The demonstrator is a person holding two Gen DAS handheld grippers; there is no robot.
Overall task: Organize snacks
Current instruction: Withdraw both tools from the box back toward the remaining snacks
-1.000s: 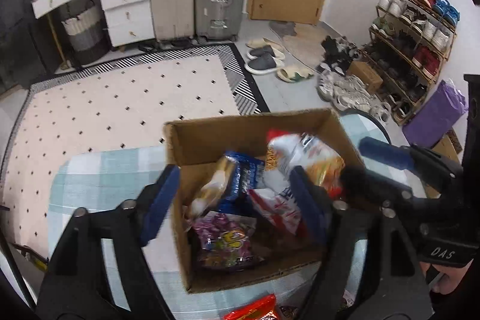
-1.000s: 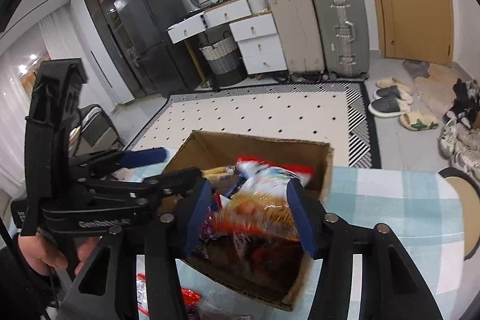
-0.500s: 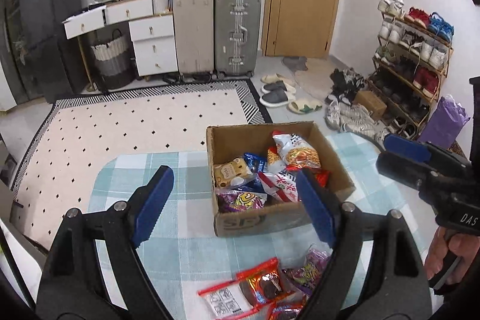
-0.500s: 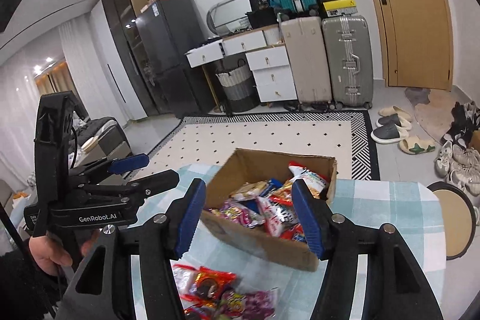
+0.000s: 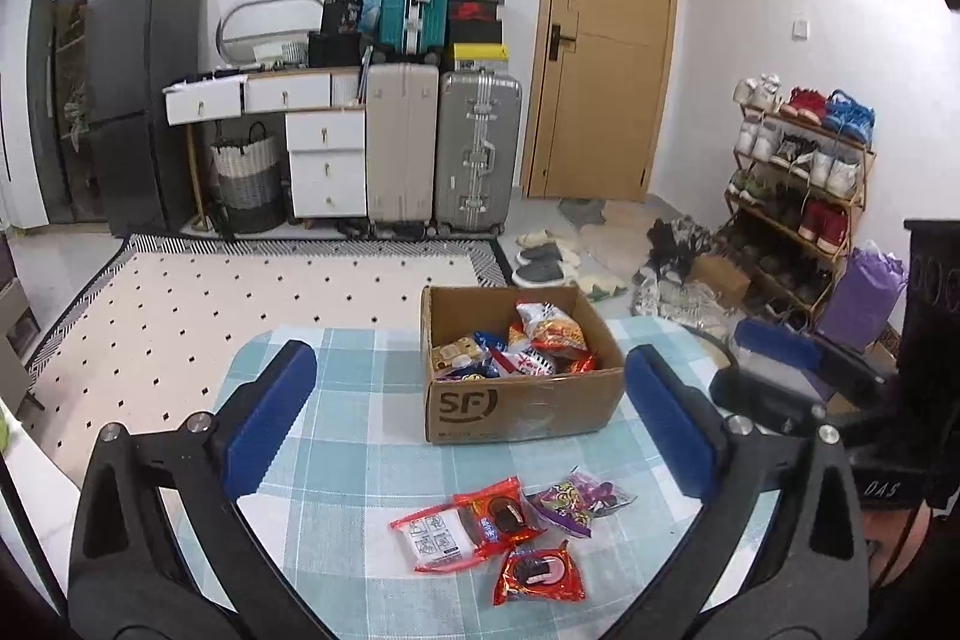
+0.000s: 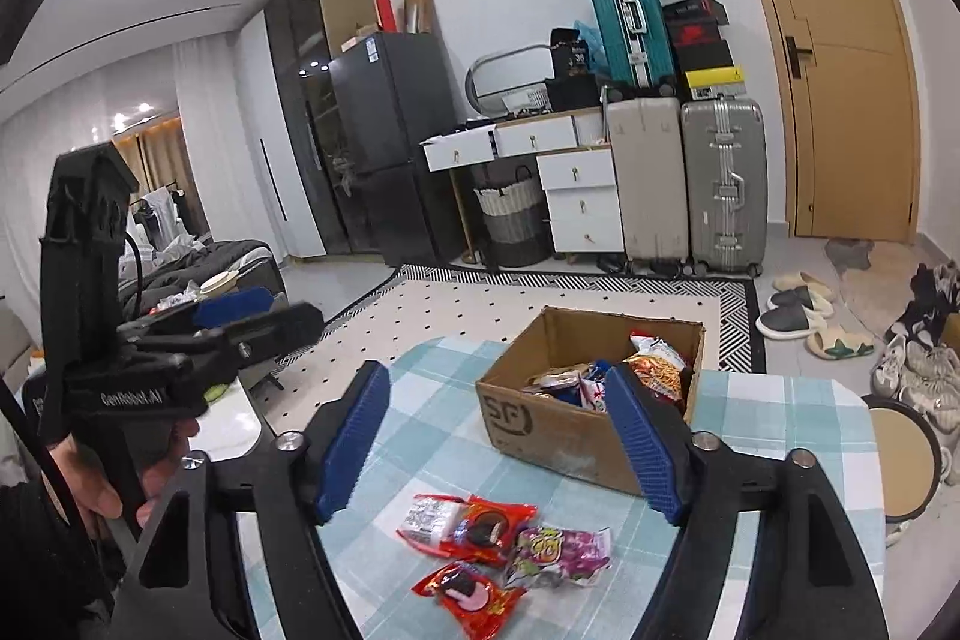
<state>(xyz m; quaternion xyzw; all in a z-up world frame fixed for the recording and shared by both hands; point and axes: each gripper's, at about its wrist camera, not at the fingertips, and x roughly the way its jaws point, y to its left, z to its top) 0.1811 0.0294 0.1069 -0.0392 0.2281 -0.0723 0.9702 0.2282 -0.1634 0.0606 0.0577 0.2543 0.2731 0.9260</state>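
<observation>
A brown cardboard box [image 5: 522, 409] [image 6: 558, 430] marked SF stands on the checked tablecloth and holds several snack packets. In front of it lie three loose packets: a long red cookie packet [image 5: 465, 523] [image 6: 465, 520], a small red cookie packet [image 5: 537, 571] [image 6: 468, 592] and a purple packet [image 5: 579, 499] [image 6: 558, 550]. My left gripper [image 5: 474, 424] is open and empty, raised well back from the box. My right gripper [image 6: 501, 445] is open and empty, also raised above the loose packets. Each gripper shows at the edge of the other's view.
The table [image 5: 336, 460] is small with rounded corners. Beyond it are a patterned rug [image 5: 252, 292], suitcases [image 5: 477, 154], white drawers [image 5: 324, 160] and a shoe rack [image 5: 798, 184]. A round stool [image 6: 903, 466] stands to the table's right.
Both grippers have pulled up and back from inside the box. The orange snack bag that the right gripper's fingers flanked now lies in the box. The loose packets have come into view.
</observation>
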